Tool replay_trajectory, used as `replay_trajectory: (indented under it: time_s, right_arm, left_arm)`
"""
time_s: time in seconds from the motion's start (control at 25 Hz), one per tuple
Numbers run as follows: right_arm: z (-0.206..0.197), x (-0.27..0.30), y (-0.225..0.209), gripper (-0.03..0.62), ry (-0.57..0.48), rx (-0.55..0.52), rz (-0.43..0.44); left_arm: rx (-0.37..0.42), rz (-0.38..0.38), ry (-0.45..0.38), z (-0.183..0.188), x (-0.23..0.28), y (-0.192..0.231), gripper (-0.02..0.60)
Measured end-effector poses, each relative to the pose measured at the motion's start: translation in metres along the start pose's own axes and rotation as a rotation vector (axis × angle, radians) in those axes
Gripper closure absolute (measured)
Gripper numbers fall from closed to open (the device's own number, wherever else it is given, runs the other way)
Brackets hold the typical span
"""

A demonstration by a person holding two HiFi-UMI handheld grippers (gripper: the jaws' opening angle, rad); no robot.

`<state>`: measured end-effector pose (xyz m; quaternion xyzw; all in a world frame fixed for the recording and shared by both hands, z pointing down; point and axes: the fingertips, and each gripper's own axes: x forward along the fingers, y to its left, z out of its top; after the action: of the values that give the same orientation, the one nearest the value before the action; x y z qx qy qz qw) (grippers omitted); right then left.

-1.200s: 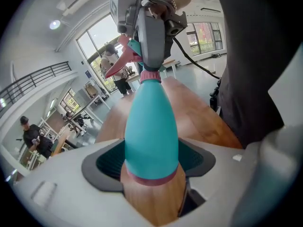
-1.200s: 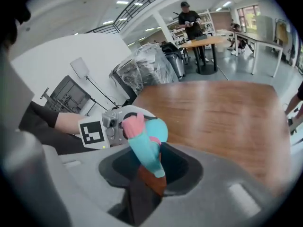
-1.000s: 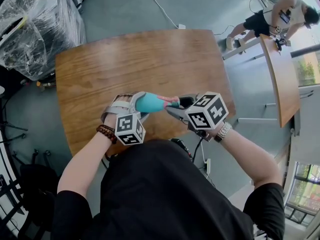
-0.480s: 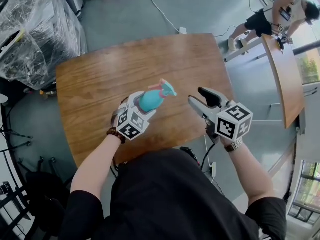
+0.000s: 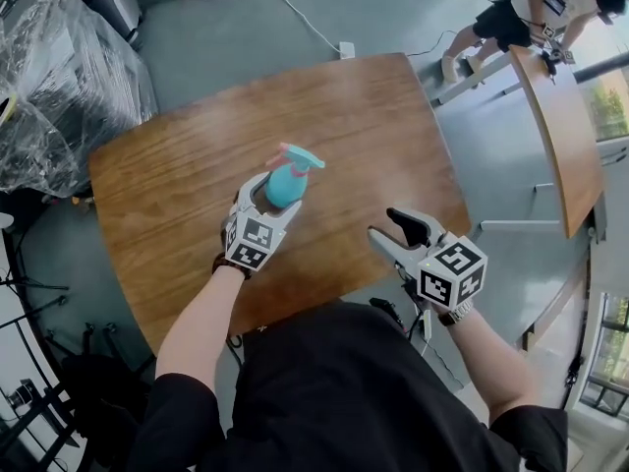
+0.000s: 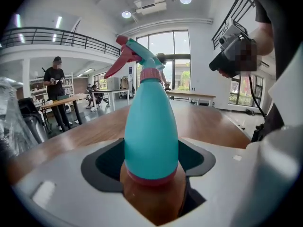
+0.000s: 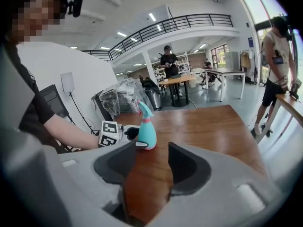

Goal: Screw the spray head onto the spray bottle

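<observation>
Teal spray bottle (image 5: pixel 285 183), spray head (image 5: pixel 297 155) on top, pinched in the left gripper (image 5: pixel 265 197).
The bottle stands upright between that gripper's jaws, over the wooden table (image 5: pixel 373 116). The right gripper (image 5: pixel 388 226) is well apart from it. Its jaws have just been opening and are spread with nothing between them.

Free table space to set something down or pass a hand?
Bare on the table: the far half beyond the spray bottle, and the left side. Also the strip between the bottle and the right gripper, whose jaws have just been opening, empty. Crowded mid-table, where the left gripper clamps the bottle.
</observation>
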<state>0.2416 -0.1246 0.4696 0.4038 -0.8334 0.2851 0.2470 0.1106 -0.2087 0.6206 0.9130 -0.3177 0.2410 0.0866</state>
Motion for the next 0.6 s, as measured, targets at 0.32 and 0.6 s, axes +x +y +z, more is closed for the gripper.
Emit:
replay_trajectory:
  time_s: [0.32,0.6]
  right_arm:
    - [-0.010,0.005,-0.008,0.387,0.011,0.010,0.032]
    - [-0.012,0.010,0.001,0.388,0.004,-0.001,0.071]
  left_arm:
    - [0.018,0.020,0.012,0.000,0.004,0.000,0.210]
    - [0.021,0.029,0.081,-0.016,-0.002,0.002,0.210]
